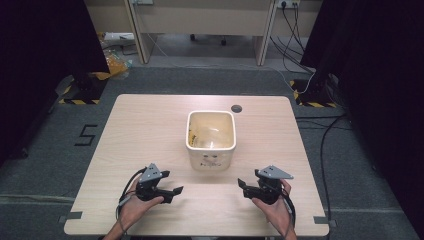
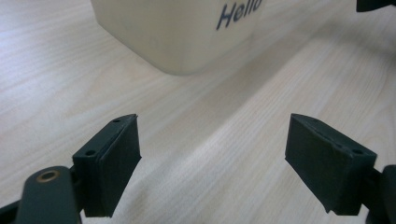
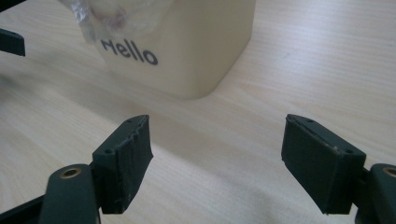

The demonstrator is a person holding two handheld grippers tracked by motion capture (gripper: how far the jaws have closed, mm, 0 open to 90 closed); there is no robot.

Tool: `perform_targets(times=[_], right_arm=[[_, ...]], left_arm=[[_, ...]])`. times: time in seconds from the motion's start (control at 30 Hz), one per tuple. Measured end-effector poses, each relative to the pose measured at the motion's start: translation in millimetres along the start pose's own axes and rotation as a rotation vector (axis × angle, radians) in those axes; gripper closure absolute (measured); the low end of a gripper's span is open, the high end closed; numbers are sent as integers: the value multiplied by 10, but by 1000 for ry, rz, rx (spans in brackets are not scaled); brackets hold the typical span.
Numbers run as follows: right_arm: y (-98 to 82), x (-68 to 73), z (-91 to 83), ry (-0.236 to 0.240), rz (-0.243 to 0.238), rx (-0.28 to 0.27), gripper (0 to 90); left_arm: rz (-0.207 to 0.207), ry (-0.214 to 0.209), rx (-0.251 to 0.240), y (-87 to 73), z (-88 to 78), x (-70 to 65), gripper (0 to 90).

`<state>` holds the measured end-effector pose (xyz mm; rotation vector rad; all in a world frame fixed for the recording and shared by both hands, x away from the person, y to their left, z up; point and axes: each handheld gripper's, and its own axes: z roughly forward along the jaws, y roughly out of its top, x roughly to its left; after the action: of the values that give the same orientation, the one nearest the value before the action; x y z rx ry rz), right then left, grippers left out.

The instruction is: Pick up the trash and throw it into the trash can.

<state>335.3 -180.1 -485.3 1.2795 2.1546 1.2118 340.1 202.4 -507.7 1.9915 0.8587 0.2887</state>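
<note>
Near and left of the cream bin (image 1: 210, 145), on the wooden table (image 1: 140, 130): left gripper (image 1: 176, 192), jaws spread wide, nothing between them. At table centre: the bin itself, upright, "Hello" printed on its near face, clear plastic liner (image 3: 116, 14) draped over the rim. Near and right of the bin: right gripper (image 1: 241, 186), jaws likewise wide apart, empty.
</note>
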Motion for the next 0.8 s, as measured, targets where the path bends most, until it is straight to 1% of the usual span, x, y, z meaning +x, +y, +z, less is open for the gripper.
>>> perform_targets(times=[0.13,0.2,0.3,0.43,0.5,0.57,0.63,0.73,0.8], right_arm=[[-54,17,18,1,-5,13,244],[-80,30,28,4,-8,21,245],[-117,42,38,4,-22,27,244],[-164,65,31,6,-24,39,244],[-186,74,31,10,-25,40,243],[-216,82,33,11,-28,46,240],[-249,86,37,11,-34,53,233],[-288,97,40,4,-39,69,203],[-312,103,42,4,-45,77,186]], left_arm=[[19,6,11,-33,13,-21,176],[27,4,30,-53,17,-27,175],[26,0,42,-98,25,-38,175],[24,-4,62,-144,3,-51,175],[25,-2,65,-165,-4,-55,175],[29,2,78,-186,-16,-54,175],[32,4,82,-196,-29,-57,174],[33,18,110,-220,-46,-63,174],[42,18,117,-228,-58,-69,169]])
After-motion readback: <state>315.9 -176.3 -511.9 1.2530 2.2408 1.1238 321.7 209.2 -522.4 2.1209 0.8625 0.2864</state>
